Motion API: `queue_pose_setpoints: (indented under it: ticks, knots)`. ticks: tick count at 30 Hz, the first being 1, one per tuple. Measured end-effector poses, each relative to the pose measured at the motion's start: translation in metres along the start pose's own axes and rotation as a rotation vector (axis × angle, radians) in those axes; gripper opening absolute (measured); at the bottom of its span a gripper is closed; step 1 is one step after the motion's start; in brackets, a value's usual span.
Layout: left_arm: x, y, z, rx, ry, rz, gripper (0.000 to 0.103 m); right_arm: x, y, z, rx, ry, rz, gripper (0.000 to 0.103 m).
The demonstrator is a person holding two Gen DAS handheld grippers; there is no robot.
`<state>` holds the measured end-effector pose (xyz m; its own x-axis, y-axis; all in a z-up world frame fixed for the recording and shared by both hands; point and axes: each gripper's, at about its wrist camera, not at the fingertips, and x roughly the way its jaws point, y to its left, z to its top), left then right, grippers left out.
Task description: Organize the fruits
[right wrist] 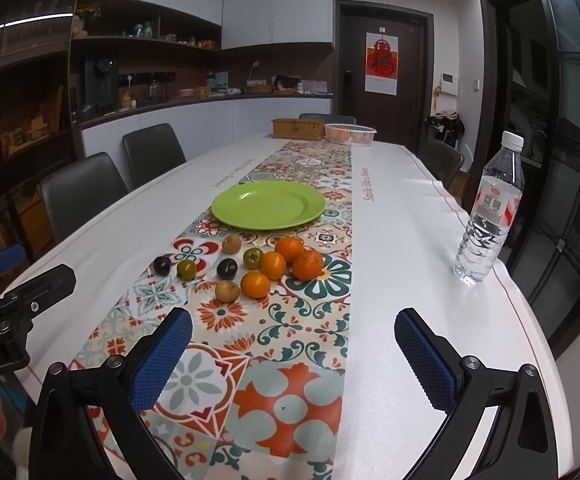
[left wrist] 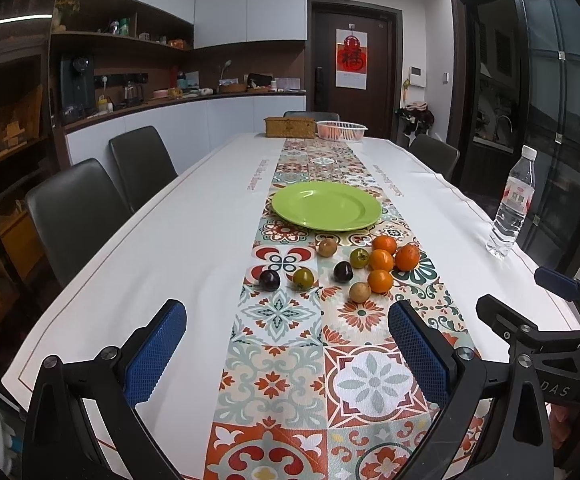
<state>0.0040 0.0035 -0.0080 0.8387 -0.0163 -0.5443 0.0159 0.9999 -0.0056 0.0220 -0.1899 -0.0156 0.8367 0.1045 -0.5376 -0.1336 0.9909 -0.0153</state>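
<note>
Both tongs, left gripper (left wrist: 287,354) and right gripper (right wrist: 293,356), hover spread wide and empty over the patterned runner (left wrist: 290,360); the fruits (left wrist: 370,268) lie ahead, short of the green plate (left wrist: 326,206).

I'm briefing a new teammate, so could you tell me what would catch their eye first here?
A bright green plate sits empty mid-table on the patterned runner. Just in front of it lies a loose cluster of oranges and smaller dark and tan fruits. A water bottle stands upright near the table's right edge.
</note>
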Motion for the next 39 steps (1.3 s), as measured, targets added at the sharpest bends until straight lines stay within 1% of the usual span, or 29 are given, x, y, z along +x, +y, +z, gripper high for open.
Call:
queue_pose_setpoints:
  ticks: [4,8,10,13,15,17,22,29,32,34,35,37,39]
  knots:
    - [0.006,0.003,-0.003,-0.005,0.015,-0.003,0.103,0.006,0.004,-0.001,-0.017,0.018,0.005,0.102]
    - [0.011,0.006,-0.005,0.021,0.006,0.033,0.103,0.012,0.009,-0.001,-0.032,0.030,0.014,0.102]
    - [0.015,0.009,-0.005,0.023,0.017,0.046,0.103,0.016,0.012,0.000,-0.039,0.034,0.019,0.102]
    - [0.024,0.016,-0.004,0.011,0.024,0.036,0.103,0.024,0.016,0.003,-0.053,0.035,0.020,0.103]
    - [0.030,0.019,-0.003,0.018,0.045,0.037,0.103,0.028,0.021,0.004,-0.064,0.031,0.019,0.102]
    - [0.037,0.022,-0.002,0.026,0.055,0.022,0.103,0.034,0.025,0.007,-0.078,0.029,0.020,0.102]
    - [0.051,0.023,0.001,0.045,0.030,-0.006,0.102,0.048,0.035,0.012,-0.105,0.025,0.038,0.102]
    - [0.066,0.020,0.004,0.128,0.002,-0.017,0.091,0.068,0.044,0.018,-0.130,0.033,0.053,0.099]
    - [0.077,0.021,0.006,0.170,0.003,-0.033,0.084,0.078,0.047,0.018,-0.139,0.053,0.072,0.094]
    - [0.084,0.022,0.008,0.189,0.010,-0.052,0.083,0.085,0.049,0.018,-0.142,0.072,0.085,0.087]
    - [0.089,0.023,0.009,0.204,0.012,-0.062,0.082,0.089,0.050,0.017,-0.142,0.081,0.092,0.086]
    - [0.095,0.022,0.011,0.237,0.002,-0.080,0.077,0.096,0.052,0.017,-0.140,0.098,0.107,0.081]
    - [0.103,0.022,0.012,0.268,0.008,-0.100,0.071,0.102,0.055,0.017,-0.137,0.107,0.124,0.078]
